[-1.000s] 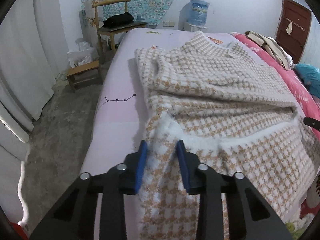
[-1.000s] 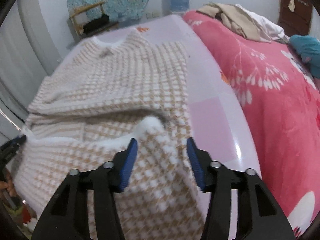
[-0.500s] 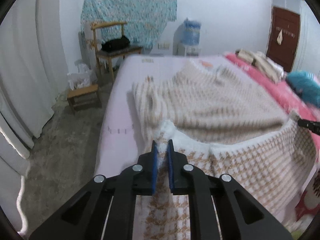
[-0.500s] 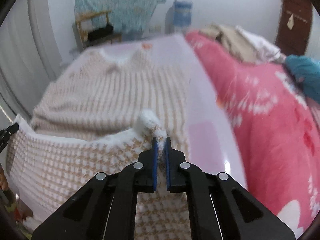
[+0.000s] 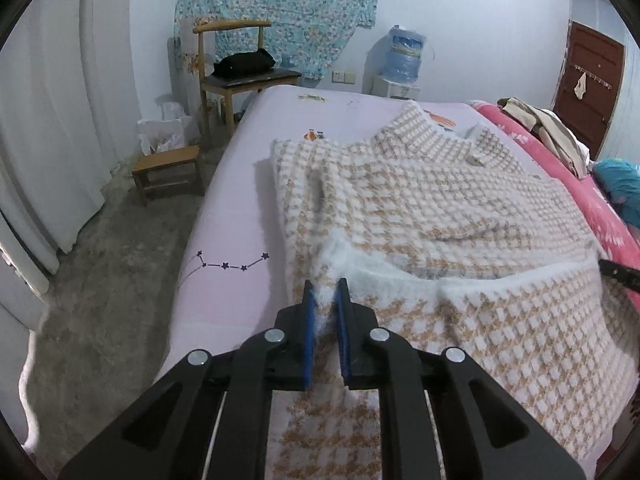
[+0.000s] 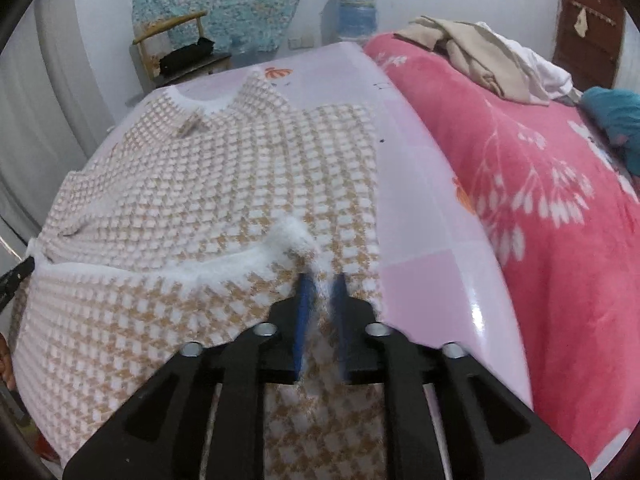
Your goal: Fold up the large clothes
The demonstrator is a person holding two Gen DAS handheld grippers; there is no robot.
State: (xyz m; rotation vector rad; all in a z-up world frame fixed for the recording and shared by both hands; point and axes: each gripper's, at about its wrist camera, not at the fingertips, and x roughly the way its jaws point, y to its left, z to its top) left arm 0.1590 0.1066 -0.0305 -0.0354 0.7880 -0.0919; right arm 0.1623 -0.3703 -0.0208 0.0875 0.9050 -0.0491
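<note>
A beige-and-white houndstooth sweater (image 5: 420, 200) lies collar-far on the lilac bed sheet (image 5: 240, 220), its fluffy white hem (image 5: 360, 264) folded up over the body. My left gripper (image 5: 324, 292) is shut on the hem's left corner. In the right wrist view the same sweater (image 6: 220, 168) fills the left half. My right gripper (image 6: 322, 280) has the hem's right corner (image 6: 296, 236) between its blue pads; its jaws are opening while the fabric still fills the gap. Each gripper's black tip shows at the other view's edge: the right gripper (image 5: 620, 274) and the left gripper (image 6: 16, 276).
A pink floral blanket (image 6: 540, 200) covers the bed's right side, with a pile of clothes (image 6: 480, 52) and a teal item (image 6: 612, 116) on it. Left of the bed stand a wooden chair (image 5: 240, 76), a low stool (image 5: 168, 172) and white curtains; a water bottle (image 5: 404, 56) stands by the far wall.
Both grippers went from open around the hem corners to closed on them. The hem was lifted, then carried a little farther over the sweater's body.
</note>
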